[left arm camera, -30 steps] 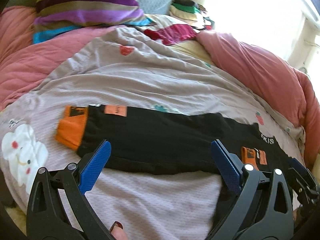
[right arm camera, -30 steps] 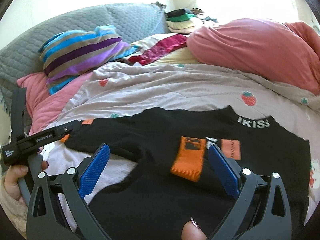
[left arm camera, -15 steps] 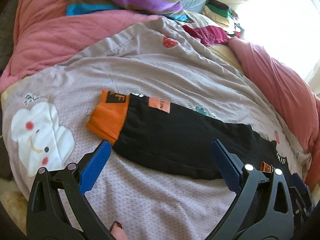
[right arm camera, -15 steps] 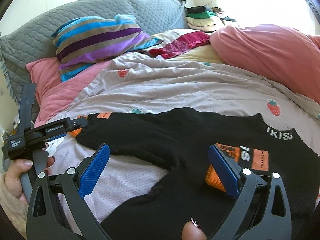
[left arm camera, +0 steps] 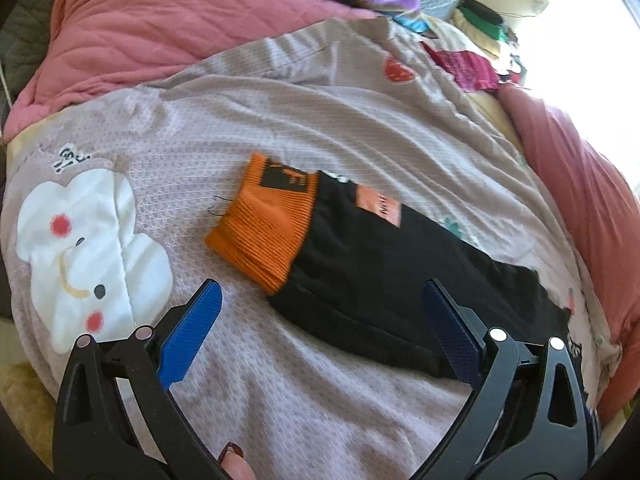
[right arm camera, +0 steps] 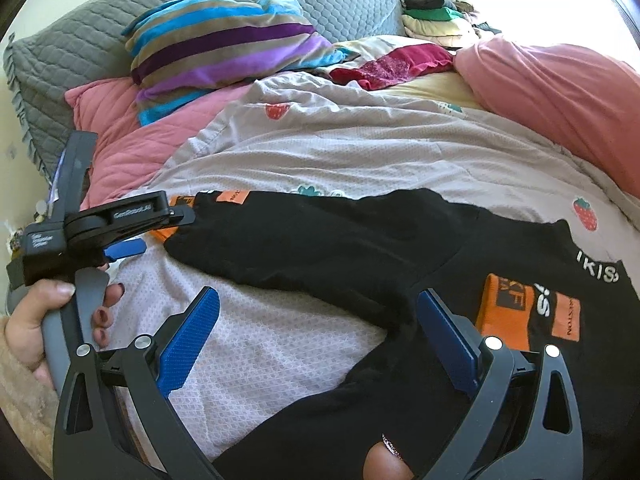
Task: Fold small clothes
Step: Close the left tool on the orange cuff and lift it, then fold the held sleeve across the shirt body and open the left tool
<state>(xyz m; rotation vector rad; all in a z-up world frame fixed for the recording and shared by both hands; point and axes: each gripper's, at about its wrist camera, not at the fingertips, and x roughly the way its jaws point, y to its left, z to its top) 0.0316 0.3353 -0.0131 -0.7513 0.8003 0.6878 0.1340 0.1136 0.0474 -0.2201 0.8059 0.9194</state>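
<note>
While one sleeve of the black top [right arm camera: 360, 248] already lies folded across the chest, its orange cuff [right arm camera: 506, 320] beside the printed lettering, the other sleeve [left arm camera: 380, 280] is spread out flat on the pale quilt [left arm camera: 320, 120] of the bed. The step in hand appears to be the second sleeve fold. Left hand-held gripper [left arm camera: 320, 312]: jaws spread, empty, hovering just short of the sleeve, whose orange cuff [left arm camera: 268, 224] lies toward 11 o'clock. Right hand-held gripper [right arm camera: 320, 332]: jaws likewise spread, nothing pinched, above the armpit of the garment. The next move probably calls for the left jaws to close on the cuff and carry it across the body.

Left wrist view: shows the outstretched cuff in full and a white cloud patch [left arm camera: 80, 248] at 9 o'clock. Right wrist view: shows the garment body, the folded cuff, and the hand [right arm camera: 48, 320] holding the left tool, none of which the left view gives.
</note>
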